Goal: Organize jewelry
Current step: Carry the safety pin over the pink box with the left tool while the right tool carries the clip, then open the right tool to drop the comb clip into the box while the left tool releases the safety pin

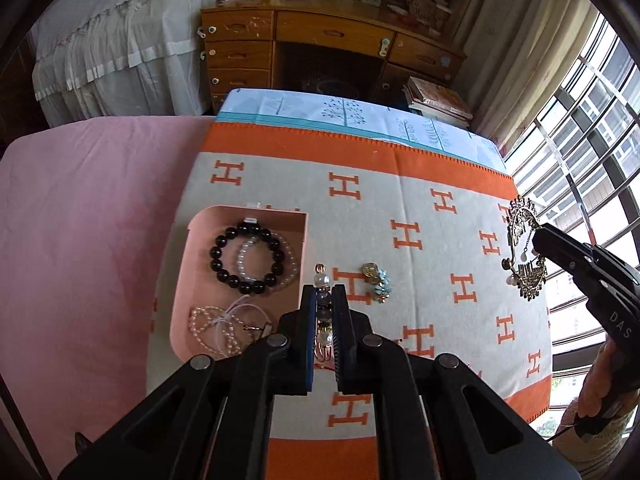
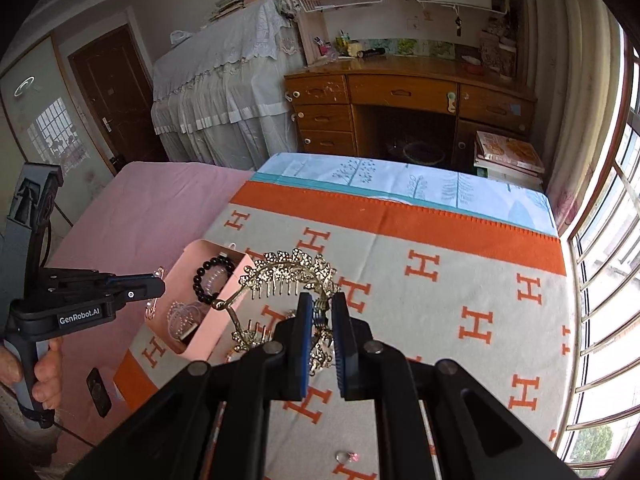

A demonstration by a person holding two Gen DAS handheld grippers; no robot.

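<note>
Here both sets of fingers are clamped: left gripper (image 1: 323, 300) on a beaded bracelet (image 1: 323, 308), right gripper (image 2: 322, 312) on a gold tiara (image 2: 292, 272).

Bright daylight enters from the barred window (image 1: 580, 152) at right, blowing out the panes beside it, with soft faint shadows, heavy fisheye bending and black vignette at corners farthest from the window, and possibly slight blur near edges.
</note>
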